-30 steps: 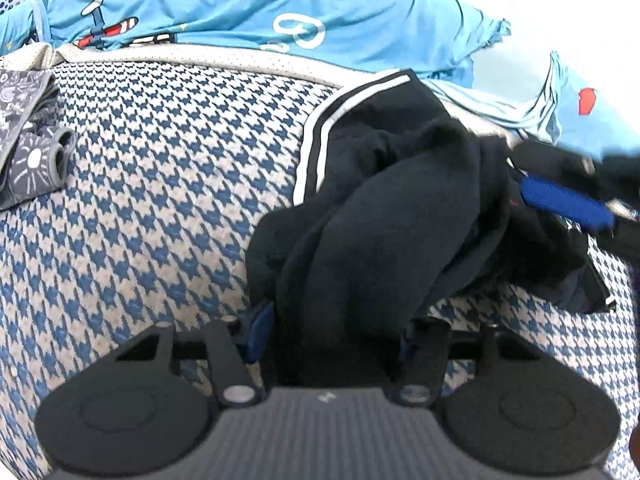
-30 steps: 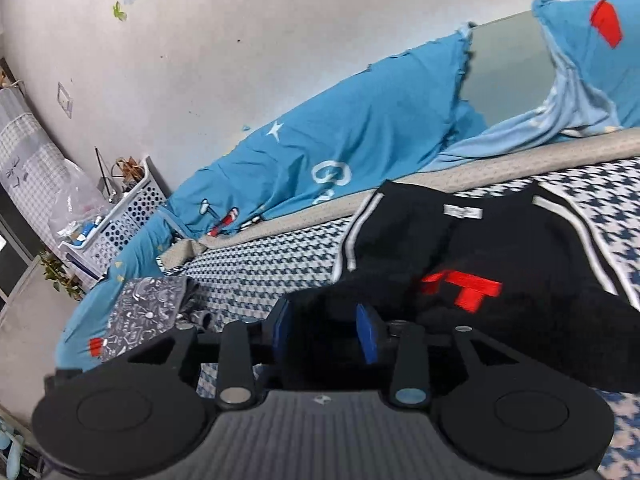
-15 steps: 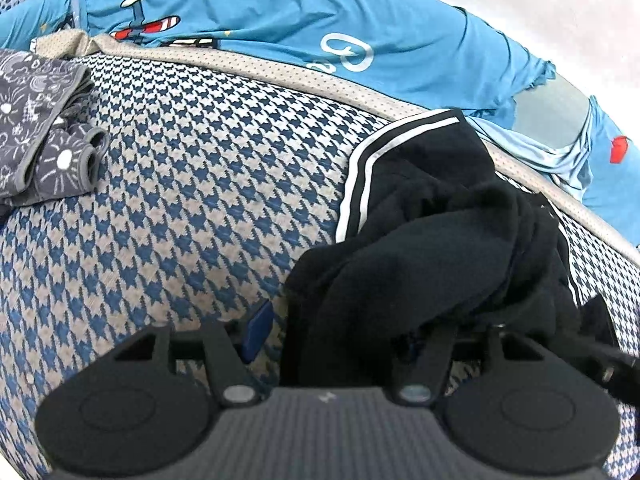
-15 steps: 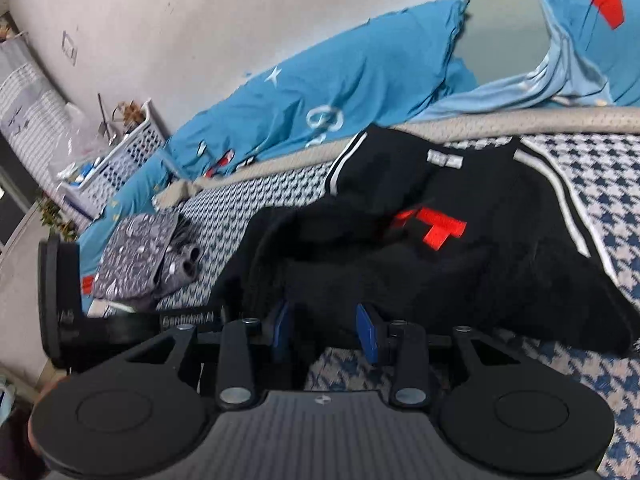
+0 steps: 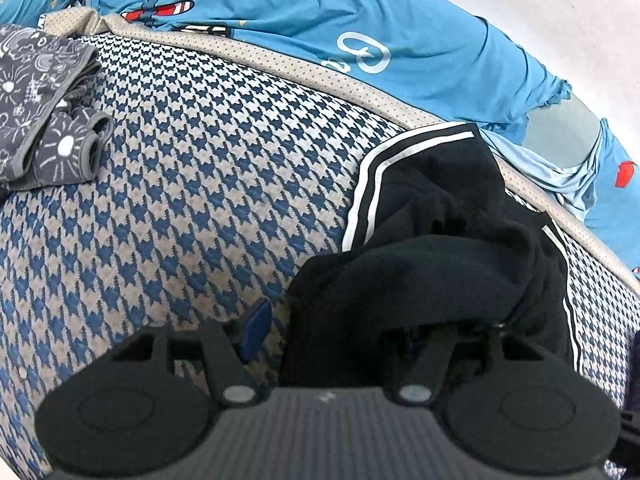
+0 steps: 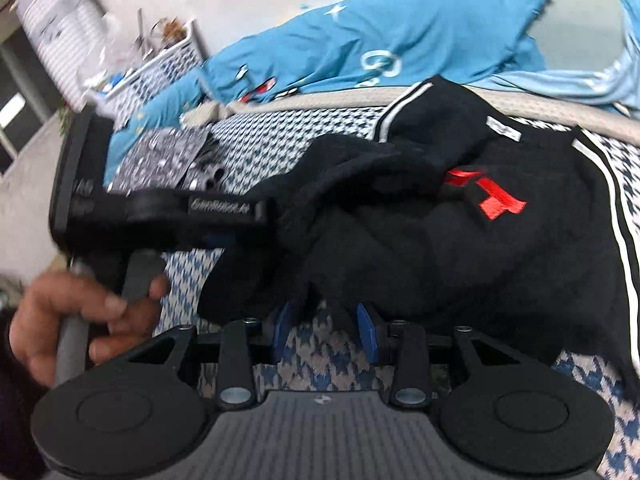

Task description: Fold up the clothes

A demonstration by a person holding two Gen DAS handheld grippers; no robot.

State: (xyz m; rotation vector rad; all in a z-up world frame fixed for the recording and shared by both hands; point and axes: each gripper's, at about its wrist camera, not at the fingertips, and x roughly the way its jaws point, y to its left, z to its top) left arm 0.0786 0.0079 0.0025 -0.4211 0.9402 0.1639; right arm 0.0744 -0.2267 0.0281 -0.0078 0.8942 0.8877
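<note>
**A:** What has changed in the last second?

**B:** The garment has come down. A second ago it hung bunched between the two tools. Now it lies in a loose heap on the bed, toward the far edge, with its red logo and white label facing up in the right view.

**A:** Is the right tool gripping it?

**B:** I'd say not. Its blue pads stand apart with the bed's check pattern showing between them, and only a tip of the black hem dangles into the gap. Half a second ago cloth filled that gap, so the hem has mostly slipped out, or the tool has backed off.

**A:** And the left tool?

**B:** It is spread as well. One blue pad sits clear of the fabric with bed showing beside it. The other finger is buried under a draped fold, so the cloth rests on it and isn't pinched. In the right view this tool has swung in close on the left of the heap, with the hand on its handle.

**A:** What does that mean for the fold?

**B:** It looks like the laying-out step. The garment is down but crumpled, with one striped edge doubled over. It probably needs flattening before any clean fold, and both tools will need fresh grips on the edges.
</note>
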